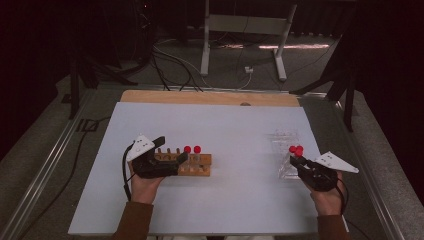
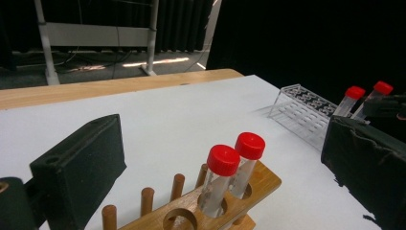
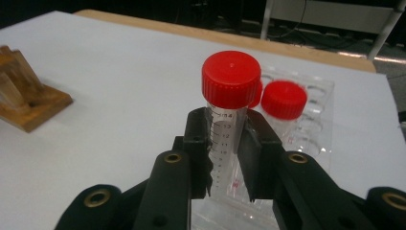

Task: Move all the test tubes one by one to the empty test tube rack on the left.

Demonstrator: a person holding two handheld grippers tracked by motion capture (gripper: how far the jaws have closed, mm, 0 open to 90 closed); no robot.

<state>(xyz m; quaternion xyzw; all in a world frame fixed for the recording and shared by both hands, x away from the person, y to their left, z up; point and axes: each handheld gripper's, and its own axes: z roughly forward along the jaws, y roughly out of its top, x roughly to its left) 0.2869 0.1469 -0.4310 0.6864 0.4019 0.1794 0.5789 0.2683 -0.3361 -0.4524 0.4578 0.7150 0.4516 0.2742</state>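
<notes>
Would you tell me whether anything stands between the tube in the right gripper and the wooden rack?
Nothing visible does. The right gripper is shut on a red-capped tube at the clear rack, and only bare white tabletop lies between it and the wooden rack.

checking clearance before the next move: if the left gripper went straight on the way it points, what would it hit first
Most likely the two red-capped tubes in the wooden rack, which stand between the open jaws of the left gripper. Beyond them lies bare table, then the clear rack; depth is hard to judge.
</notes>
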